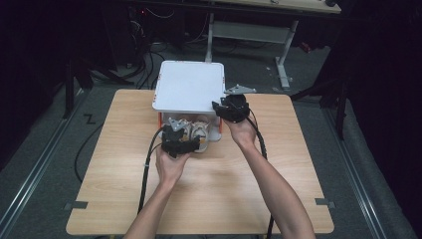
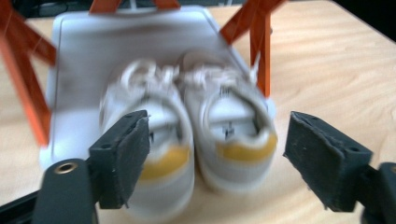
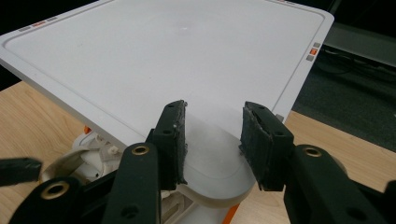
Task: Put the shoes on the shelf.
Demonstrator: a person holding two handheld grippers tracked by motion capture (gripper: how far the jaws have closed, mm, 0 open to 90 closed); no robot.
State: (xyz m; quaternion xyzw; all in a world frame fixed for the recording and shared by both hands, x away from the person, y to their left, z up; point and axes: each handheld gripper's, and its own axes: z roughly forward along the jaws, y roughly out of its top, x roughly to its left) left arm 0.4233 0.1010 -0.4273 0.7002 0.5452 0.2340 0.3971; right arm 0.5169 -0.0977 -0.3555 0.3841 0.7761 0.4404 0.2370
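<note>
A pair of white shoes (image 2: 233, 135) with yellow heel patches sits side by side on the lower shelf (image 2: 84, 56) of a small white rack with orange legs (image 2: 264, 51). Their heels face me and stick out past the shelf's front edge. My left gripper (image 2: 219, 126) stands wide open just in front of the heels, touching neither shoe. In the high view the shoes (image 1: 201, 132) lie under the rack's top shelf (image 1: 189, 92), with the left gripper (image 1: 191, 145) before them. My right gripper (image 3: 214, 112) is over the top shelf's (image 3: 163, 60) near right corner, jaws apart and pressing on nothing.
The rack stands at the far middle of a wooden table (image 1: 224, 189). Bare wood lies on both sides and toward the front edge. Beyond the table are a desk frame (image 1: 283, 40) and cables on the floor (image 1: 149, 64).
</note>
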